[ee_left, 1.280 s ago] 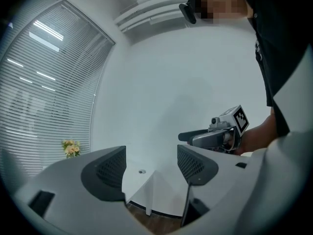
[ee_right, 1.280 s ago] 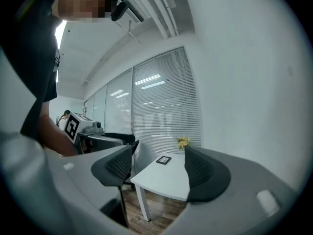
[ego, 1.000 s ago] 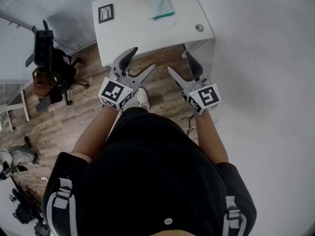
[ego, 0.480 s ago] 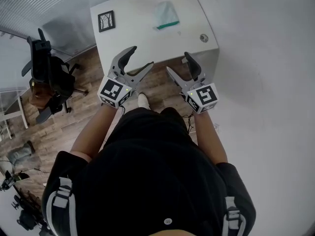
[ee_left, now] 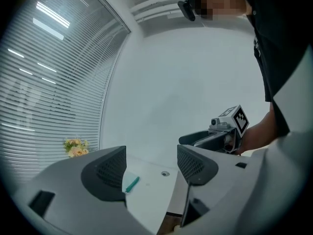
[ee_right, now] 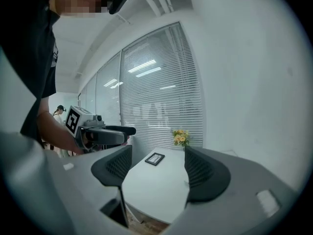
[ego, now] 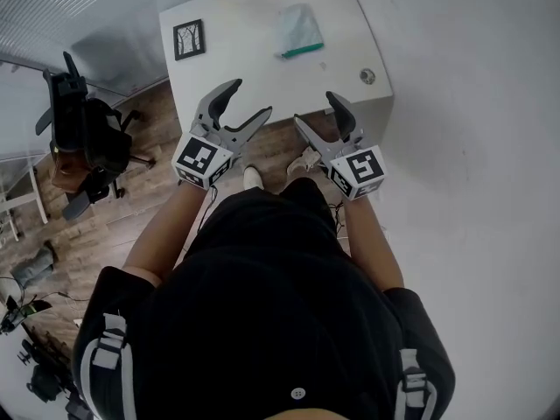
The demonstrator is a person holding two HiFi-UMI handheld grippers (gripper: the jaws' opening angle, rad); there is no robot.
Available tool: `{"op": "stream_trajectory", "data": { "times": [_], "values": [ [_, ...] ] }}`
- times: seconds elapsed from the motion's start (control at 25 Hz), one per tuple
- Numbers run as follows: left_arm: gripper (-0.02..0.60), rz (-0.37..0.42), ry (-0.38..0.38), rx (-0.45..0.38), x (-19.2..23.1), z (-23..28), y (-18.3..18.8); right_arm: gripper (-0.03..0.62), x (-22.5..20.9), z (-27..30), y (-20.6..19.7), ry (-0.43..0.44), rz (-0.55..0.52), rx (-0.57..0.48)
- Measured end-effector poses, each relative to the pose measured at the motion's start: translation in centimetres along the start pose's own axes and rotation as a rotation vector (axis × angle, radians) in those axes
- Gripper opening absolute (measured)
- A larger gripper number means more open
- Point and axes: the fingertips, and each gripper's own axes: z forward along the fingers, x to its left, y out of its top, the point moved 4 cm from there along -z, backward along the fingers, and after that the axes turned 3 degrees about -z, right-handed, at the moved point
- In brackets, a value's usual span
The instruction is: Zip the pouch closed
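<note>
Plainly, the approach is the step in hand. In the head view both tools are held in the air short of the near edge of the white table, and nothing is touched. The left gripper and the right gripper are each seen with jaws spread and nothing between them. The pouch is laid flat toward the far edge, right of the middle, with its green zipper strip on the near side. A picture frame lies by the left edge. Whether the zipper is open, and where its pull sits, cannot be made out at this range.

In the left gripper view the jaws are seen apart. Only a sliver of the pouch is framed in the gap, far beyond them; the rest is covered by the left jaw.

In the right gripper view the jaws are likewise parted and empty. The frame and a bunch of flowers are shown, but the pouch is hidden. Next, it is judged, both tools must be carried over the table, the pouch pinned by one and the pull caught by the other.
</note>
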Motion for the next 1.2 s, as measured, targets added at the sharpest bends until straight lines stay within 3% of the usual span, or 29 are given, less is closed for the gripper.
{"op": "stream_trajectory", "data": {
  "times": [0.76, 1.2],
  "values": [
    [0.311, -0.014, 0.184, 0.051, 6.4, 13.3, 1.1, 0.333, -16.7, 8.3, -0.7, 0.175, 0.03, 0.056],
    [0.311, -0.051, 0.324, 0.106, 8.6, 18.7, 0.1, 0.333, -23.2, 12.1, -3.7, 0.313, 0.061, 0.121]
  ]
}}
